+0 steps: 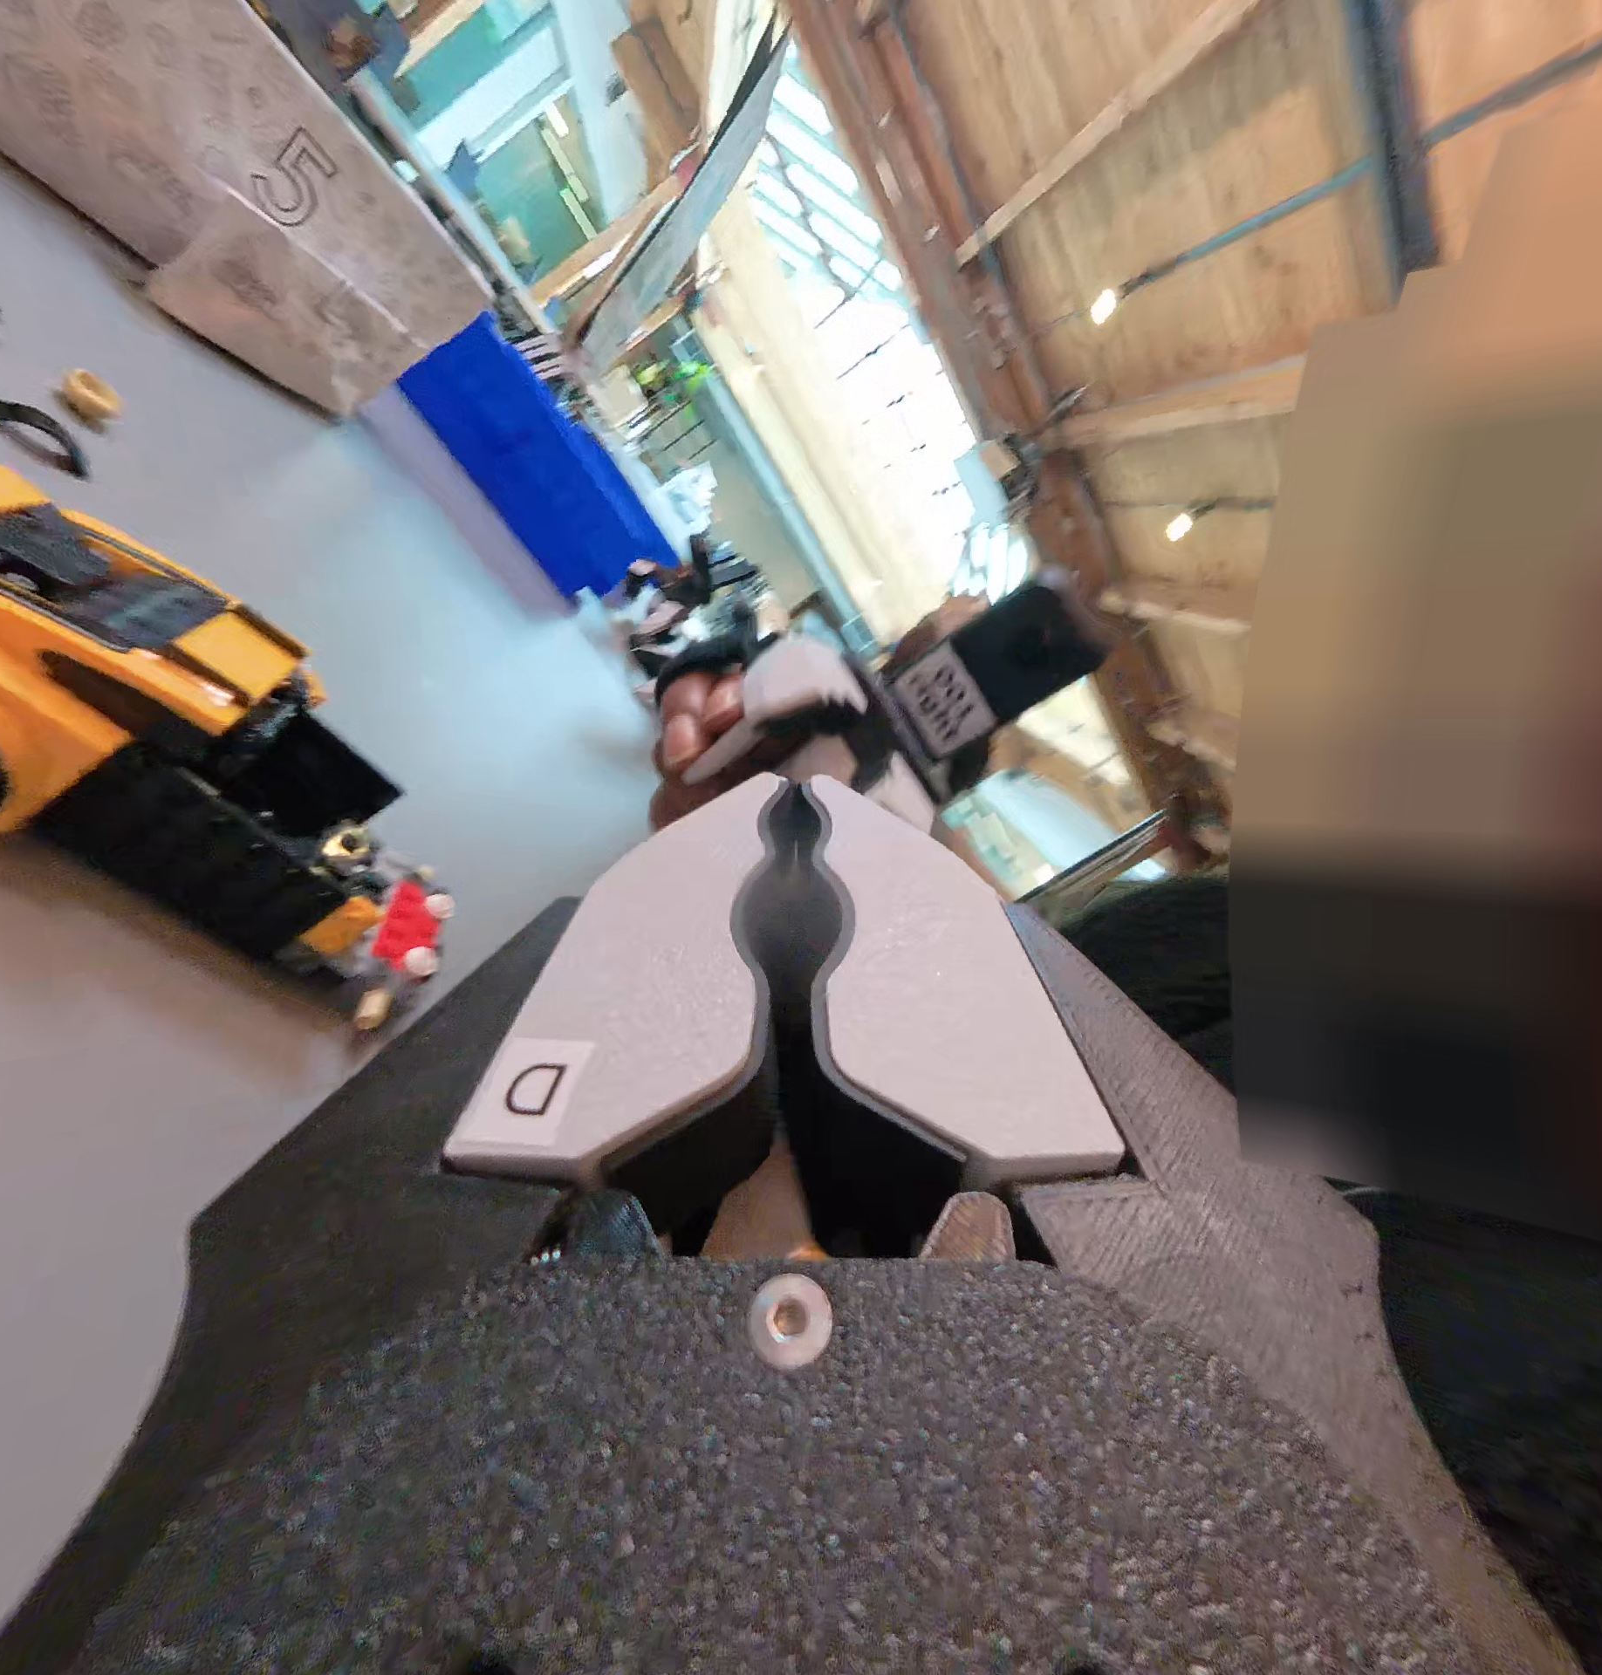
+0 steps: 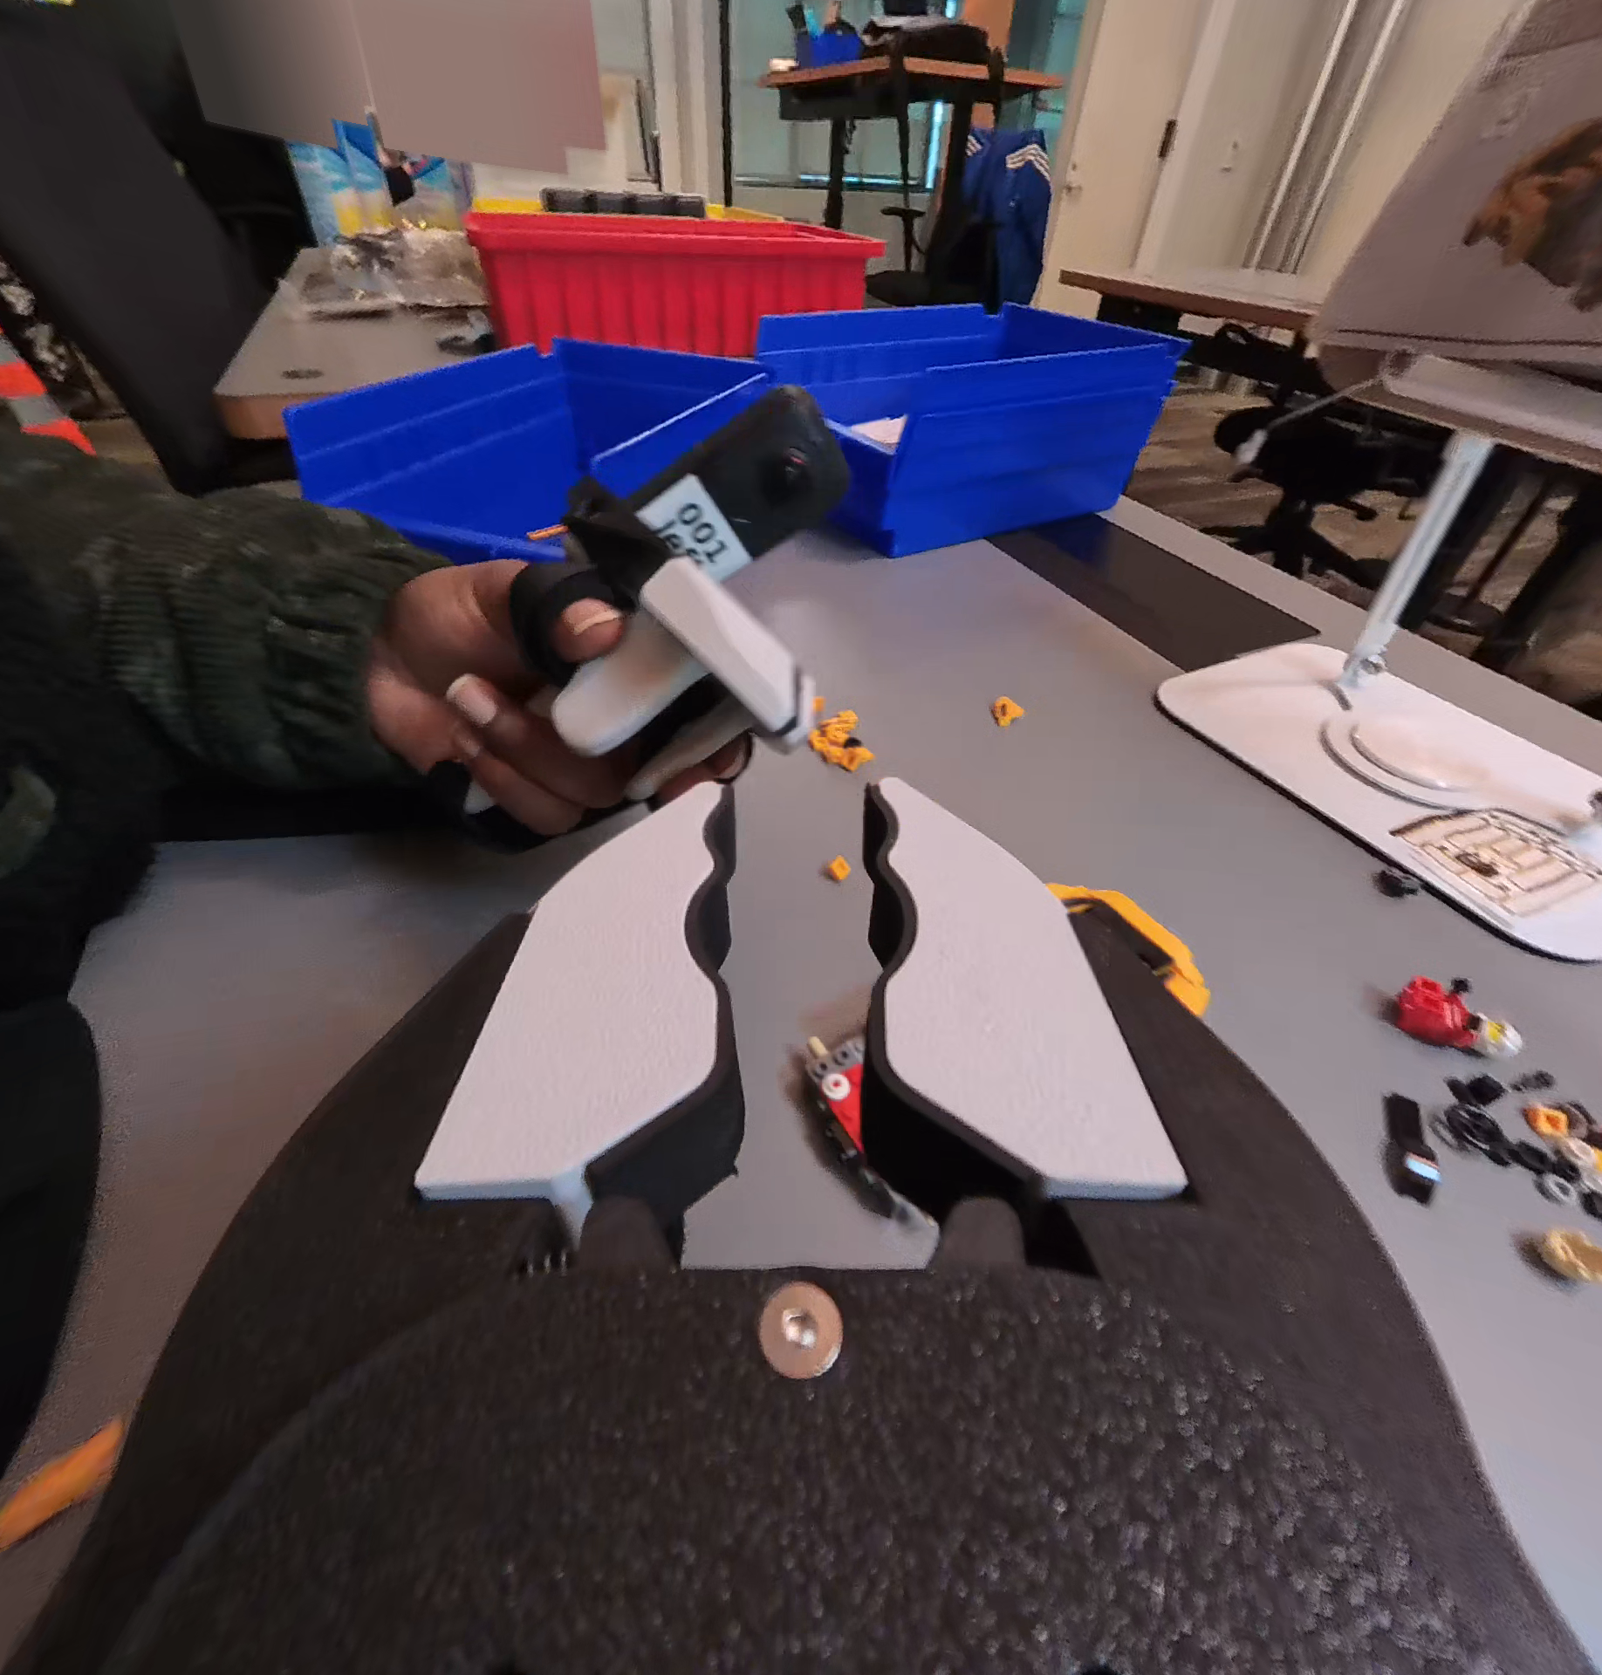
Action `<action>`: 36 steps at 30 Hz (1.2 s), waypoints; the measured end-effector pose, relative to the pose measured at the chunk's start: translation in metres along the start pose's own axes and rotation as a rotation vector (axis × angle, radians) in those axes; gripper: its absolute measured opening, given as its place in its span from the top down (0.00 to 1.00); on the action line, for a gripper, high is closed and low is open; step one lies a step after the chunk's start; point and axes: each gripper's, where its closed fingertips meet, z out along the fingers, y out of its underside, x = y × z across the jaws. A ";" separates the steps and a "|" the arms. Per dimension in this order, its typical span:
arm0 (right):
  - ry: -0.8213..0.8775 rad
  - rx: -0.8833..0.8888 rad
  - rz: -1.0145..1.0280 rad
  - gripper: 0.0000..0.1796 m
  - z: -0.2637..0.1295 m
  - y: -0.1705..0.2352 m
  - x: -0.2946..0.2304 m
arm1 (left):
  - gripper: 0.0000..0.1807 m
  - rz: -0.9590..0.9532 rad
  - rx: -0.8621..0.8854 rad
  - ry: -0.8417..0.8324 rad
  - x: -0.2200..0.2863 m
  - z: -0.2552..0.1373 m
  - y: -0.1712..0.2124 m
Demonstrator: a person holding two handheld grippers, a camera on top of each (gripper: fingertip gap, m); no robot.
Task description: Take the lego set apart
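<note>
The yellow and black lego car [image 1: 99,680] stands on the grey table [image 1: 417,634] at the left of the left wrist view, with a red part [image 1: 408,924] at its near end. My left gripper [image 1: 793,790] is shut, lifted off the table and to the right of the car. It also shows in the right wrist view [image 2: 793,721], shut, just beside a small pile of orange pieces [image 2: 838,739]. My right gripper [image 2: 799,798] is open above the table, over the car [image 2: 1142,934], which its right finger mostly hides. A single orange piece [image 2: 838,868] lies on the table between its fingers.
Two blue bins [image 2: 961,426] and a red bin [image 2: 670,281] stand at the back. A white lamp base [image 2: 1378,770] sits at the right. Loose black, orange and white pieces [image 2: 1532,1142], a red piece [image 2: 1436,1011] and a gold ring [image 2: 1572,1255] lie at the right. Only a small space, under 4 cm, lies between the two pairs of fingers.
</note>
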 end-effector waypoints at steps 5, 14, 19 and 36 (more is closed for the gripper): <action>0.013 0.045 0.130 0.87 -0.010 -0.003 0.021 | 0.93 0.373 -0.347 -0.041 0.011 0.003 0.051; 0.006 -0.021 0.170 0.88 0.000 0.016 0.022 | 0.87 0.840 -0.952 -0.034 -0.007 0.010 0.173; 0.038 -0.017 0.201 0.89 -0.003 0.018 0.032 | 0.86 0.941 -1.073 -0.077 -0.015 0.024 0.208; 0.048 -0.007 0.221 0.90 -0.005 0.021 0.037 | 0.91 0.848 -0.921 -0.089 -0.002 0.040 0.189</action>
